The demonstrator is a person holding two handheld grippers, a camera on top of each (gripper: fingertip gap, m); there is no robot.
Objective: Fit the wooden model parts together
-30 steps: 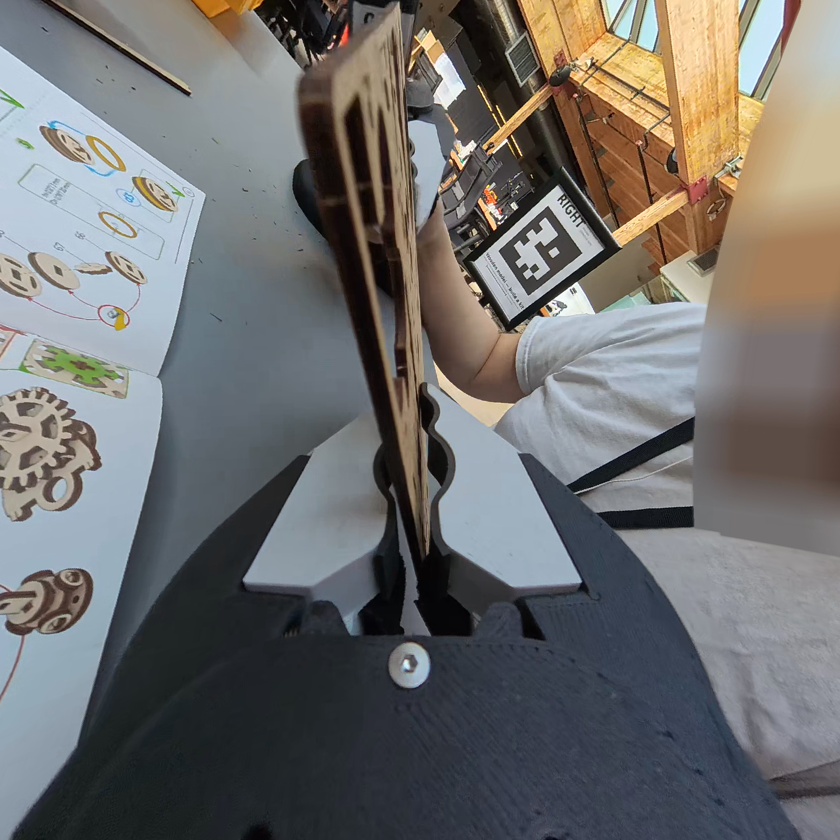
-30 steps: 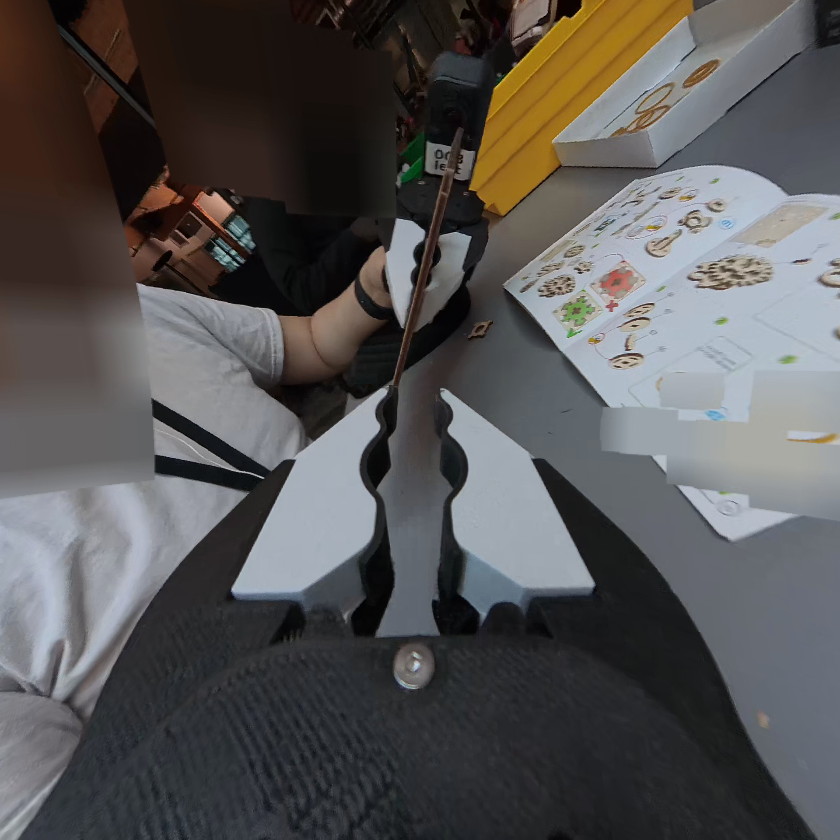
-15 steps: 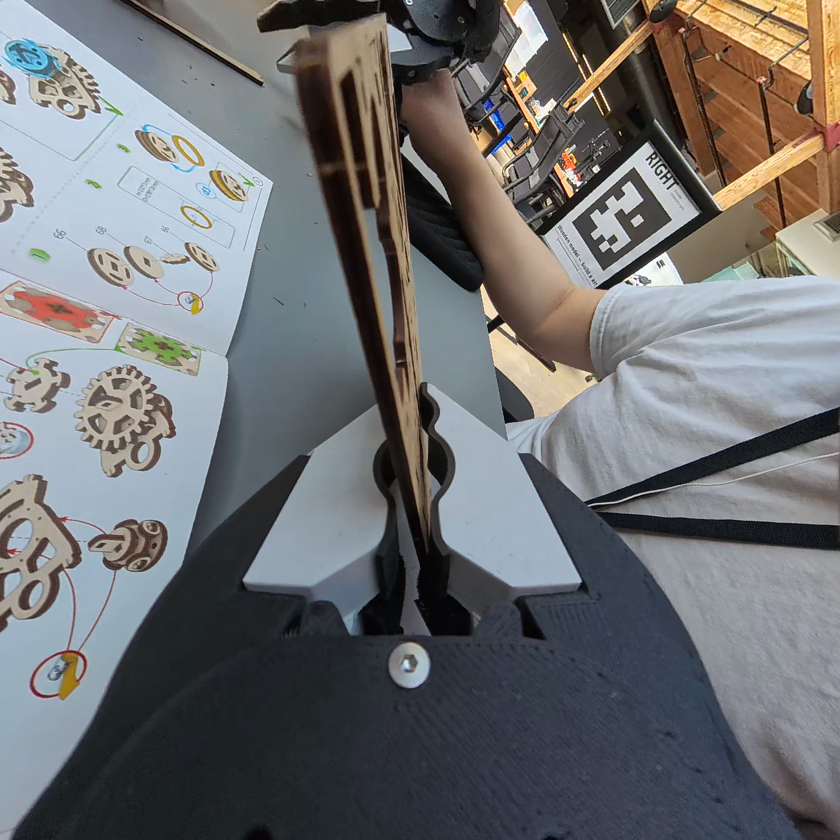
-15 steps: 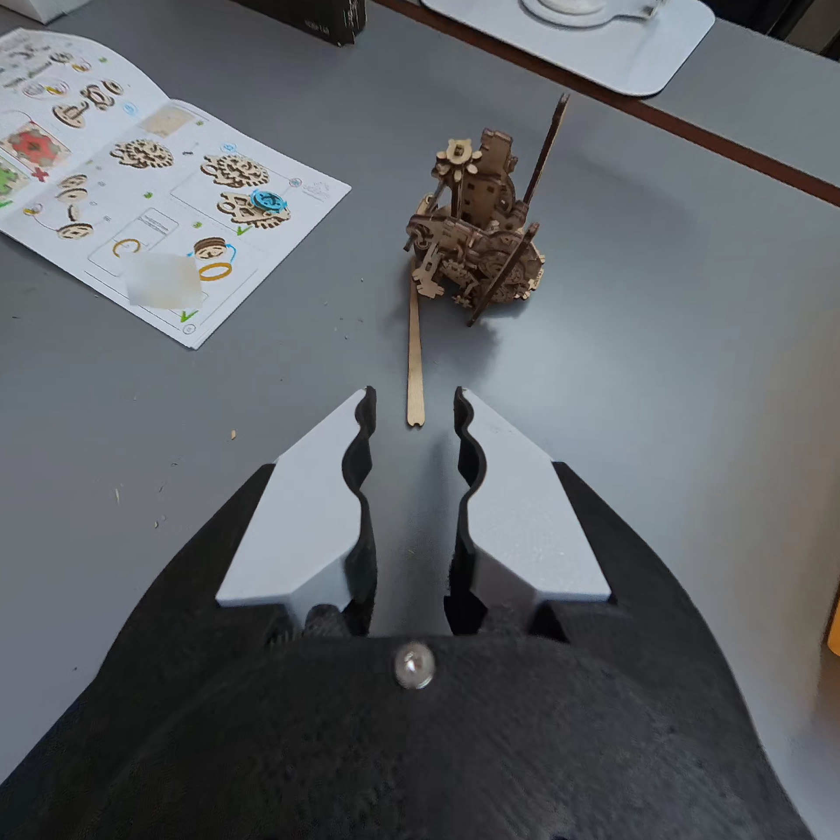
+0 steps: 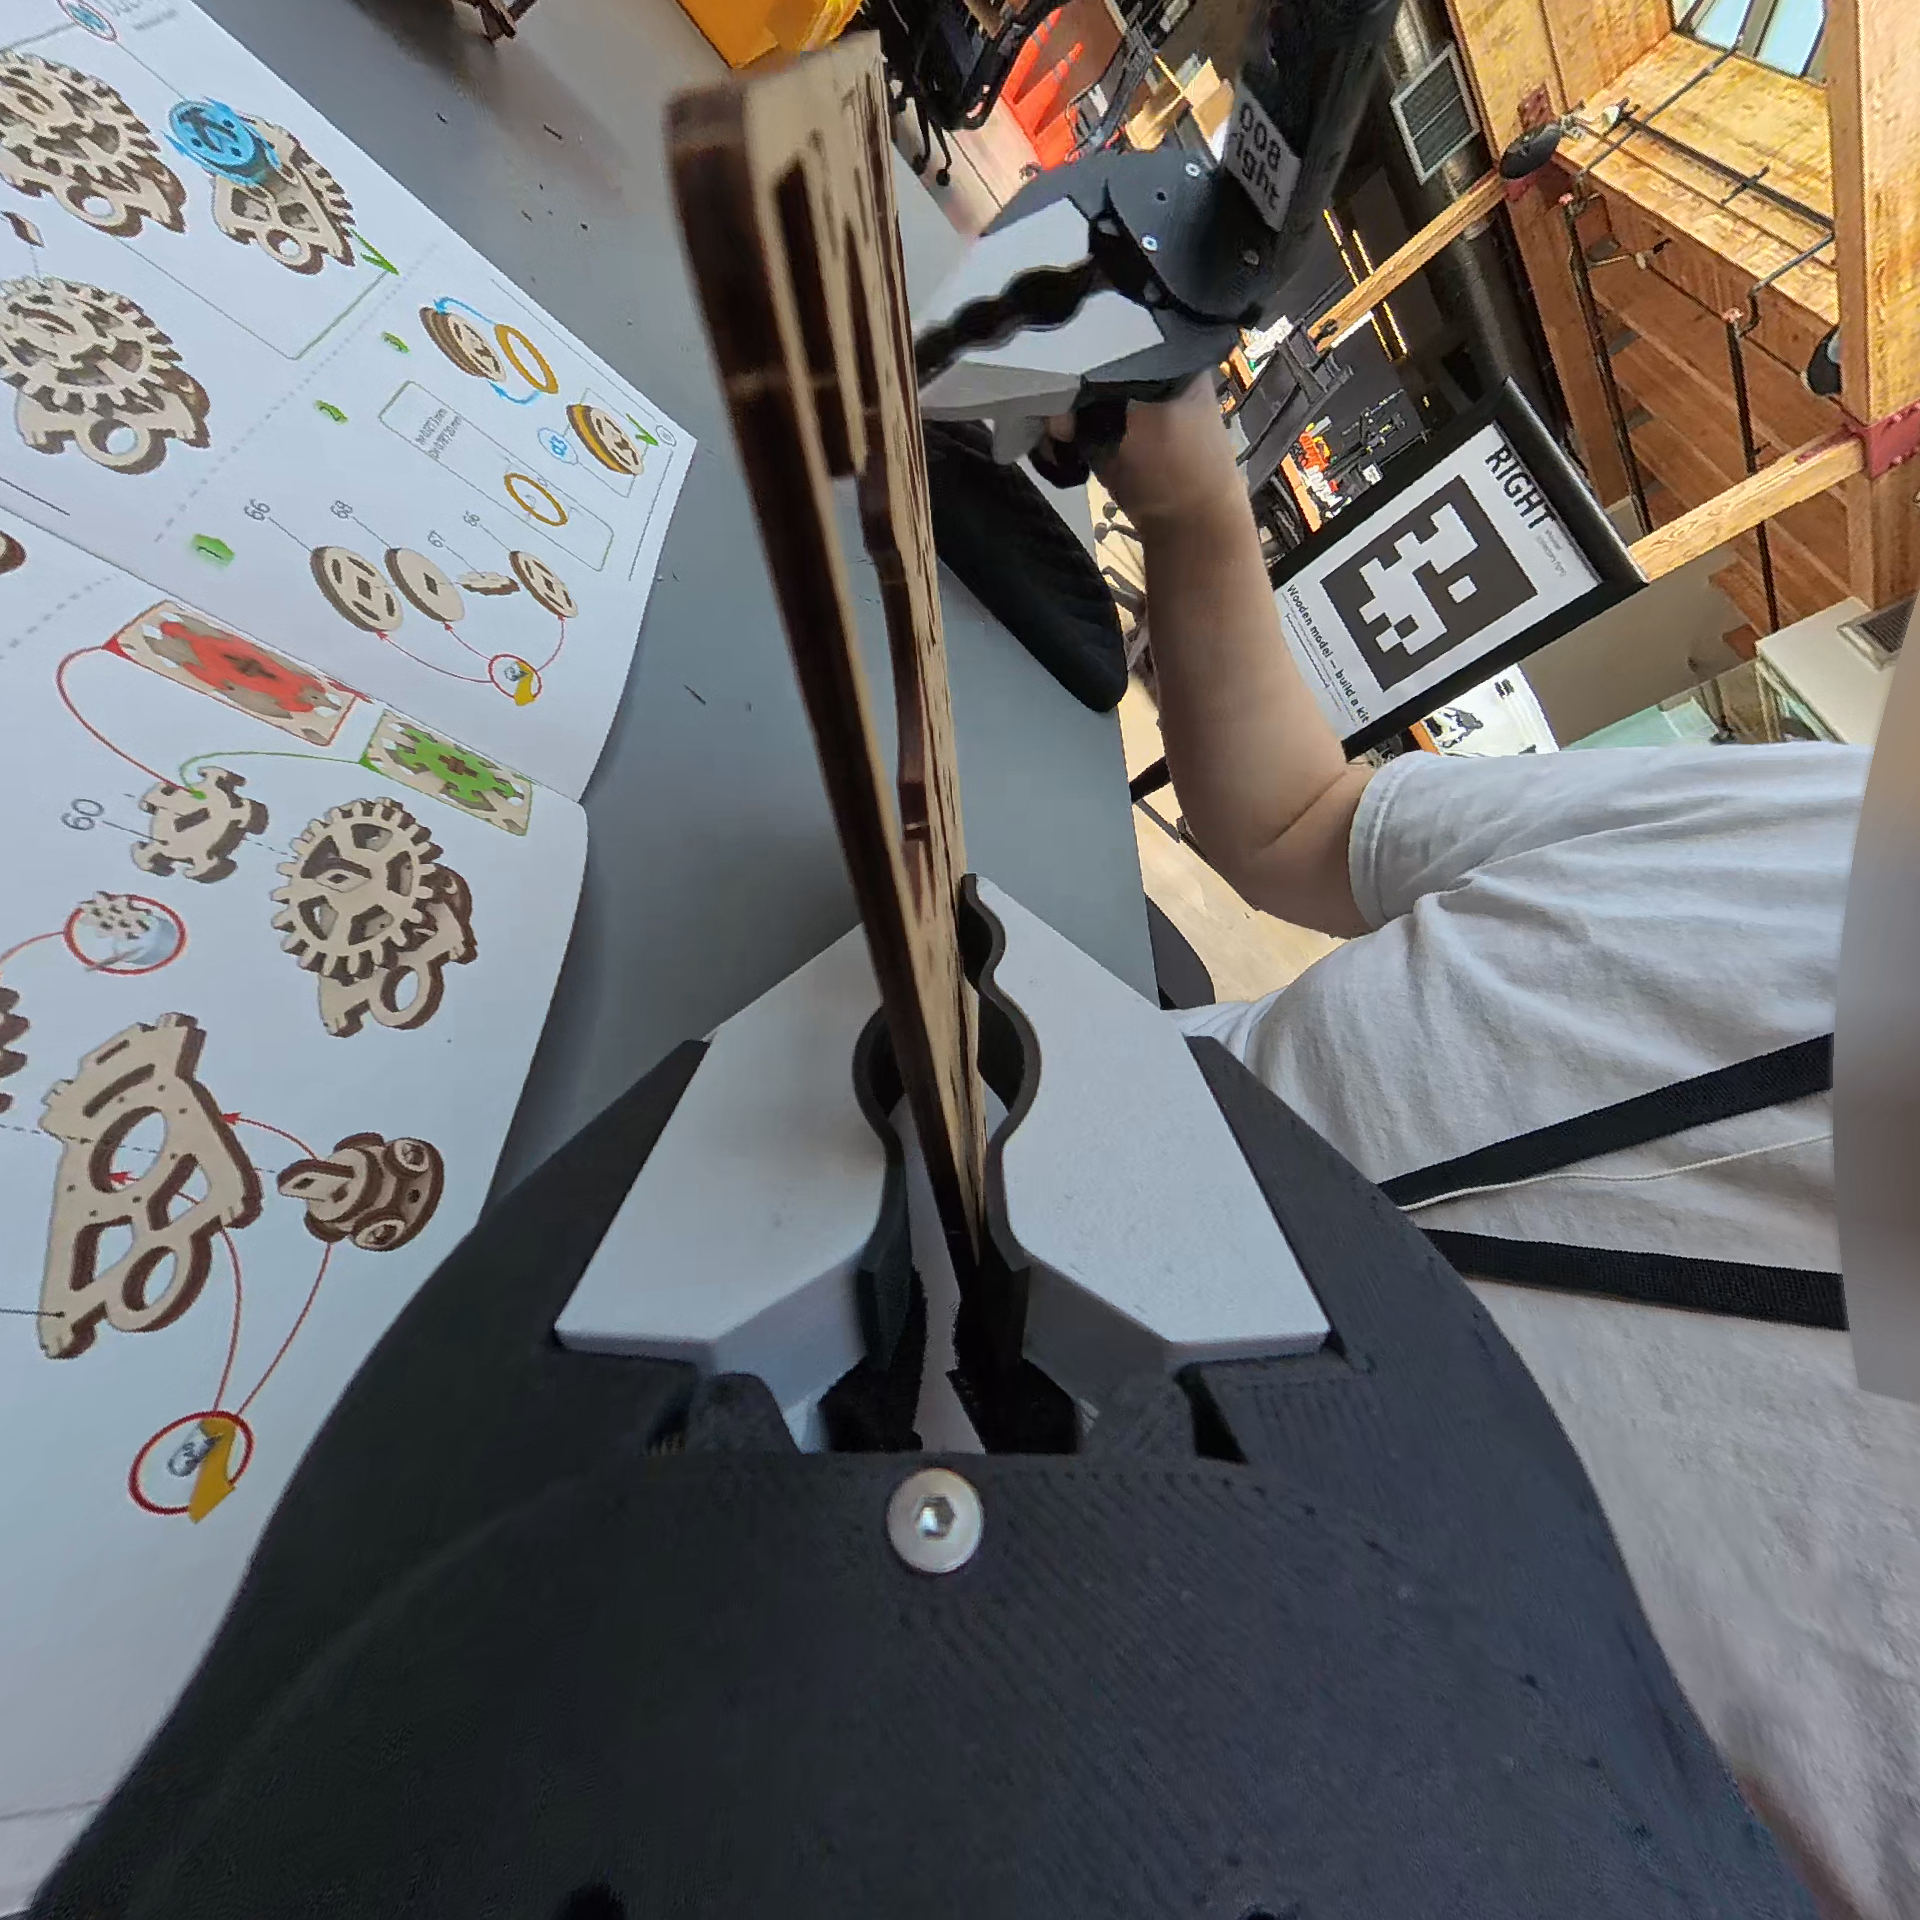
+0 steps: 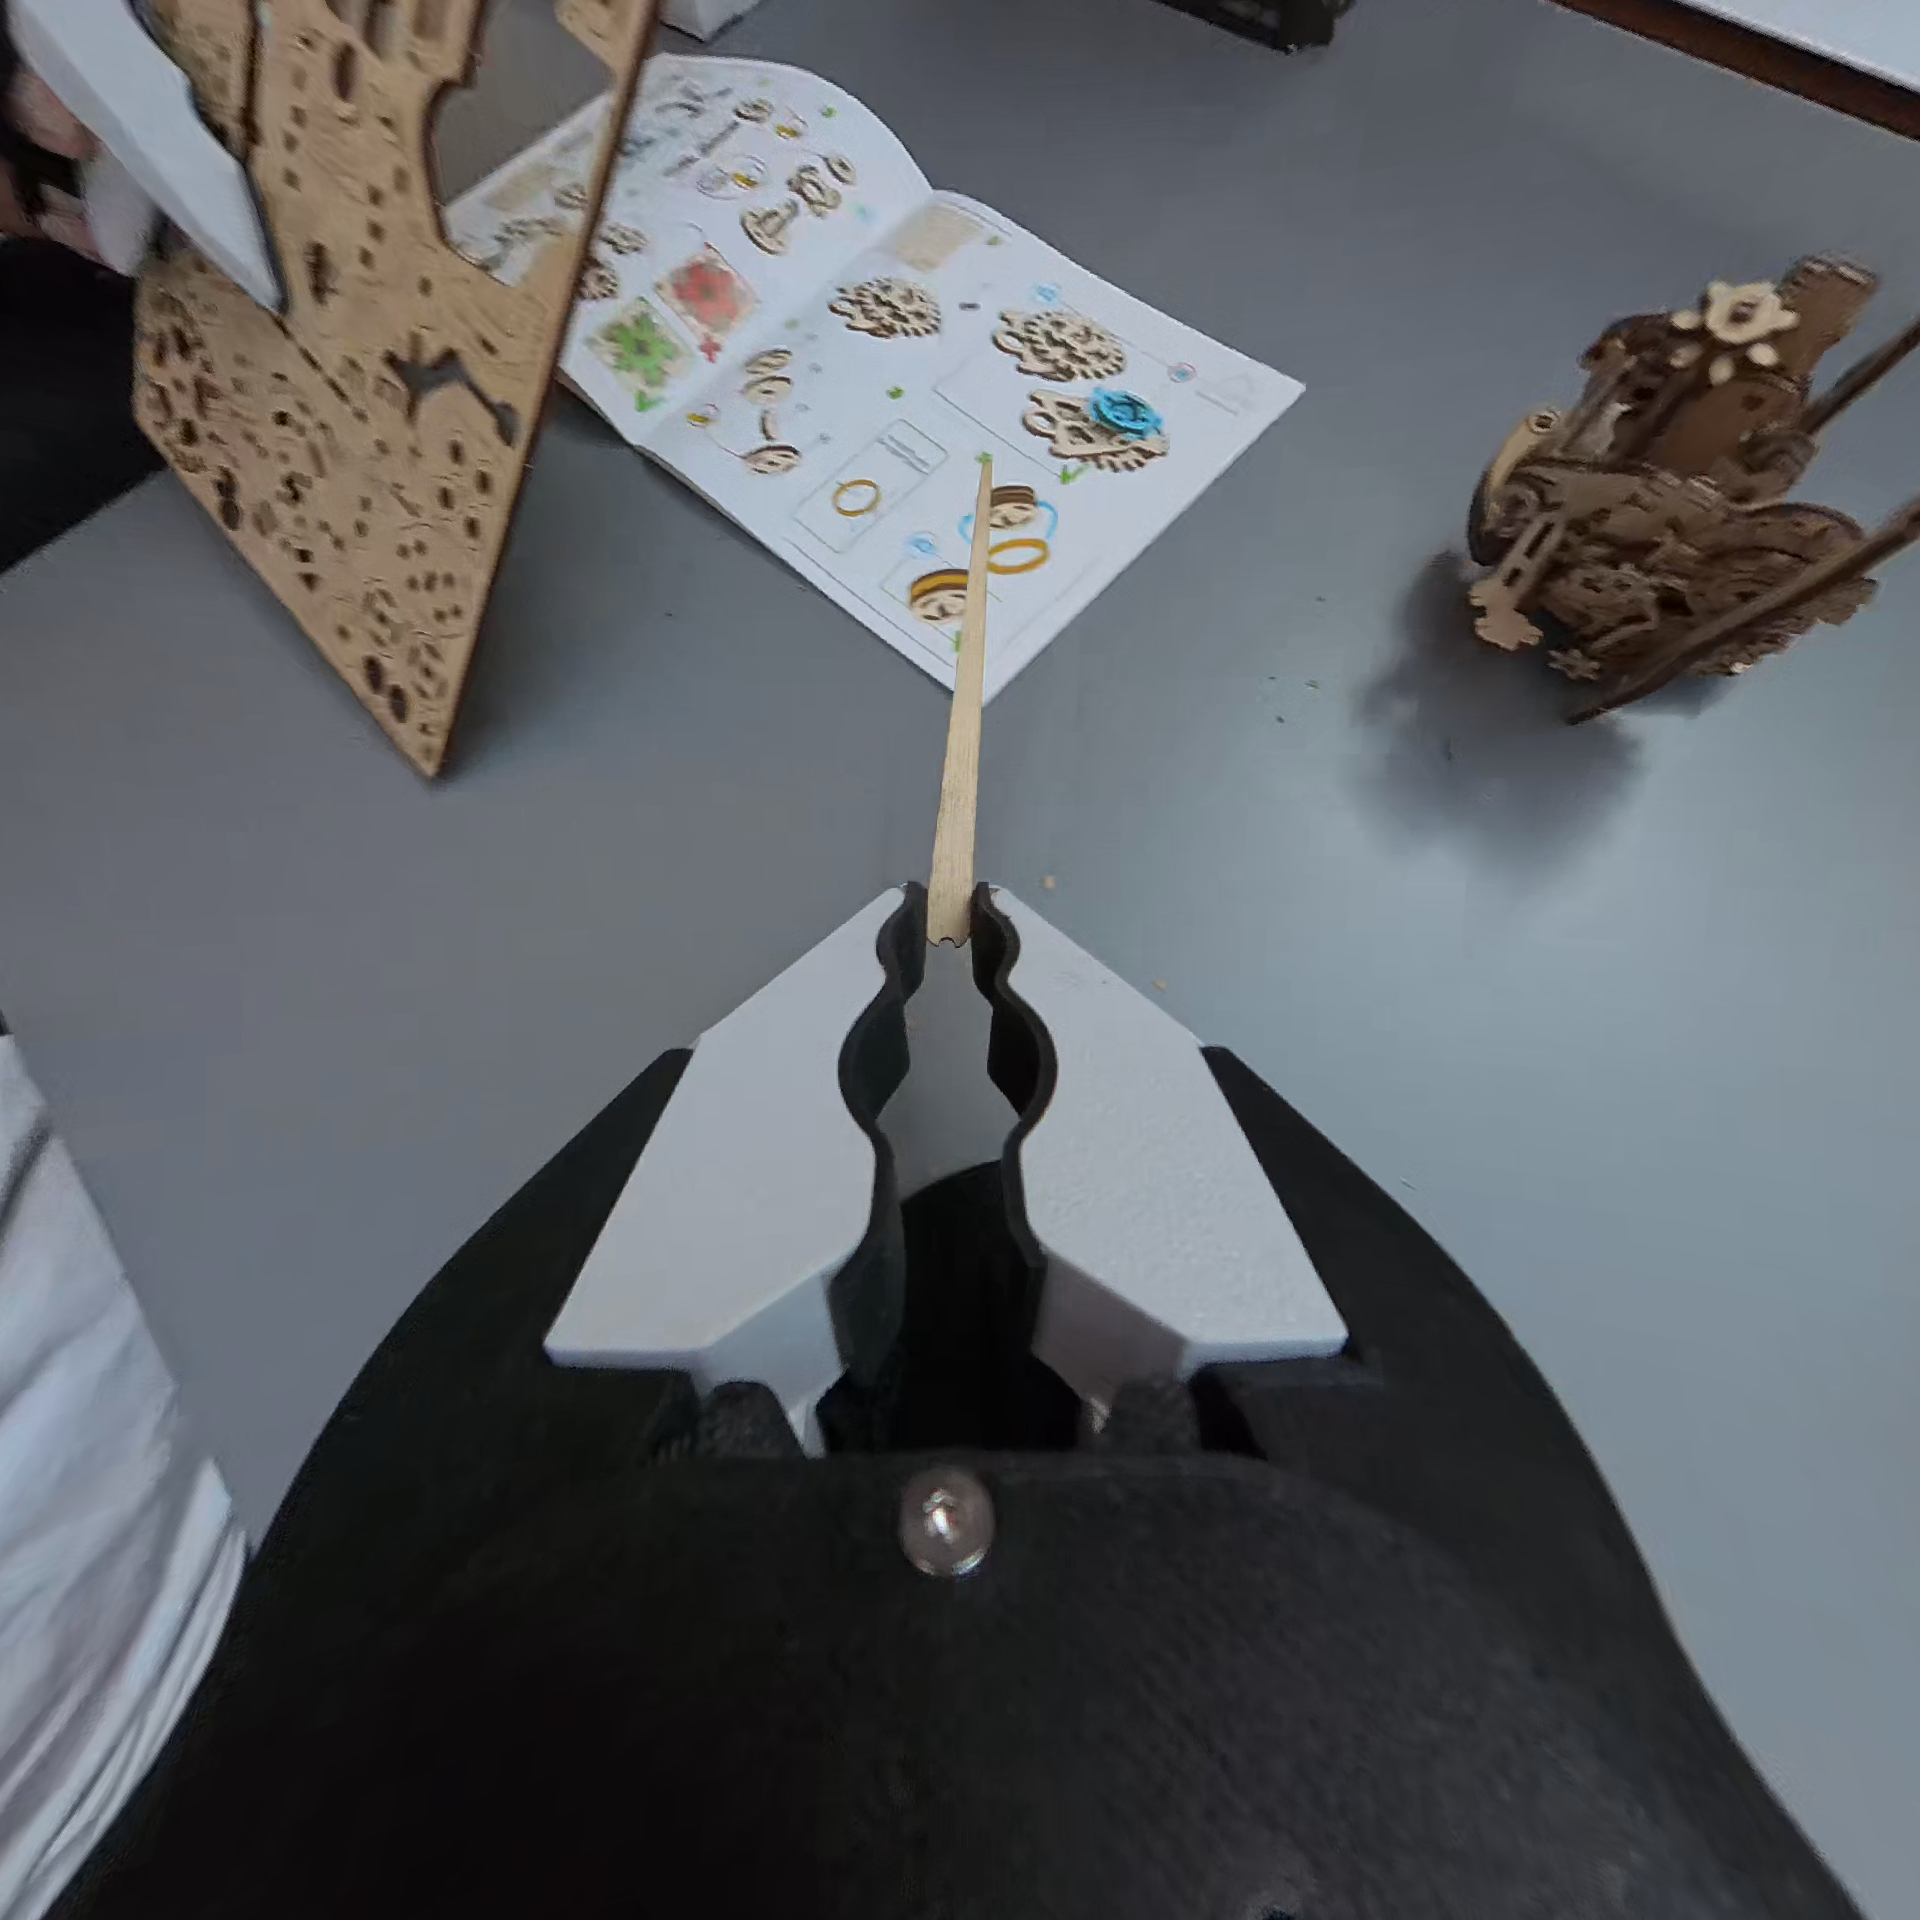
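My left gripper (image 5: 940, 935) is shut on a flat laser-cut wooden sheet (image 5: 821, 416), which I see edge-on standing up from the jaws. The right wrist view shows the sheet (image 6: 343, 395) at upper left, its lower corner near the grey table (image 6: 1455, 1039). My right gripper (image 6: 948, 914) is shut at its tips on the end of a thin wooden stick (image 6: 966, 675) that points forward over the booklet. The right gripper also shows far off in the left wrist view (image 5: 935, 343), beside the sheet's top. A partly built wooden model (image 6: 1683, 499) stands at the right.
An open instruction booklet (image 5: 312, 623) lies left of the sheet and also shows in the right wrist view (image 6: 935, 260). A person's arm (image 5: 1226, 707) and white shirt are at the right. A yellow bin (image 5: 769, 21) stands at the back. Small wood crumbs dot the table. Spacing between my two grippers at the tips: around 25 cm.
My right gripper has closed on the stick that lay before it on the table and now holds it pointing toward the booklet. The left gripper keeps the sheet, shifted slightly.
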